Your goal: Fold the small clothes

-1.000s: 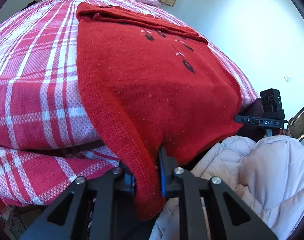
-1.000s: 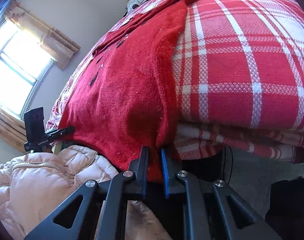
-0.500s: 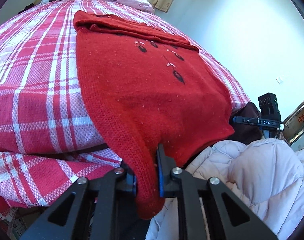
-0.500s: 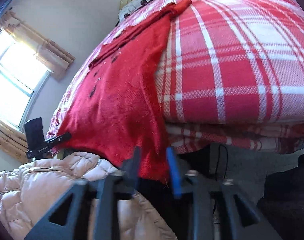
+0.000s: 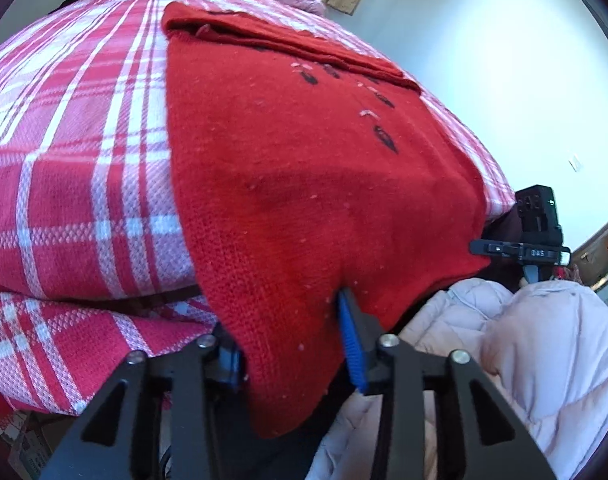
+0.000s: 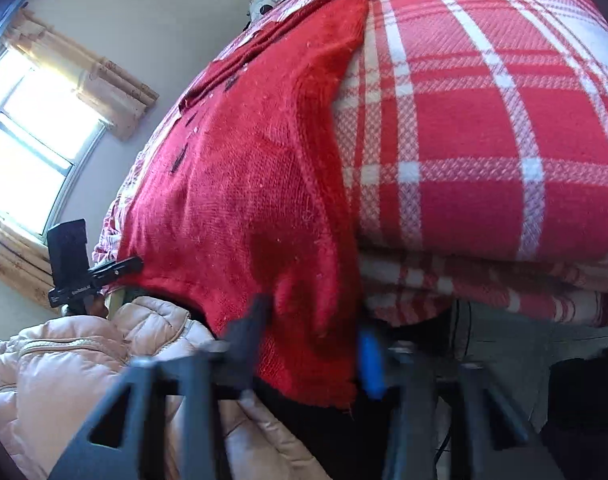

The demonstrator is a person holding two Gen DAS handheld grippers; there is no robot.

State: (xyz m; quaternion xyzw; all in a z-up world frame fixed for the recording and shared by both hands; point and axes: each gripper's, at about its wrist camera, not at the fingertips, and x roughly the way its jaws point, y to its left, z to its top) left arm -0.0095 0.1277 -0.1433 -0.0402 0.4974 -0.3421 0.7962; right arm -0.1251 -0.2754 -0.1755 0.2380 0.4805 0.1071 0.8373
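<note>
Pale walls (image 5: 504, 60) enclose a bed under a red plaid blanket (image 6: 484, 128); daylight floods the wood-trimmed window (image 6: 28, 148).

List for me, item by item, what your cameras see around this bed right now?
Surface: bed under a red plaid blanket.
Job's things: red sweater spread flat, hem hanging over the bed edge.
Clutter: pink padded jacket; black device on a clamp.
Grippers: left gripper has just been opening, hem corner between its jaws; right gripper blurred, just been closing, jaws apart around the other corner.
Cables: thin dark cable below the bed edge.
Surroundings: bright window, pale wall.
</note>
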